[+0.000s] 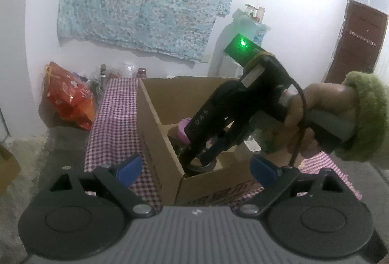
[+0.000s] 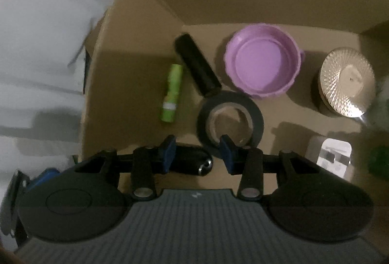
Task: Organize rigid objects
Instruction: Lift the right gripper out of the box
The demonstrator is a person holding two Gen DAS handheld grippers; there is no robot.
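**Inspector:** Start with the largest item and what each camera alone shows.

**Assistant:** The box [image 1: 155,132] stands open on a checked cloth [image 1: 114,118]. Only the left wrist view gives the room: a floral sheet [image 1: 145,1] on the wall, an orange bag [image 1: 70,101] on the floor, a brown door [image 1: 357,42]. It also shows the right gripper [image 1: 201,157] from outside, held by a hand [image 1: 304,118] in a green cuff and reaching down into the box.

**Inspector:** And the right wrist view?

**Assistant:** It alone shows the box floor [image 2: 136,84]. In descending size: a purple lid [image 2: 263,62] lying hollow side up, a gold ribbed cap [image 2: 346,81] to its right, a tape roll [image 2: 231,120] lying flat, a black cylinder [image 2: 197,67] whose lower end touches the roll, a green tube [image 2: 171,93] just left of the cylinder, and a clear packet [image 2: 333,157] at lower right.

**Inspector:** Where does the roll sit against the fingers?

**Assistant:** The right gripper [image 2: 198,154] has its fingers parted and grips nothing. Its right pad [image 2: 227,152] overlaps the roll's near rim; contact cannot be confirmed. A dark rounded item [image 2: 194,161] lies between the pads, unidentified.

**Inspector:** Left gripper?

**Assistant:** The left gripper [image 1: 197,168] is spread wide and empty, at the box's near corner.
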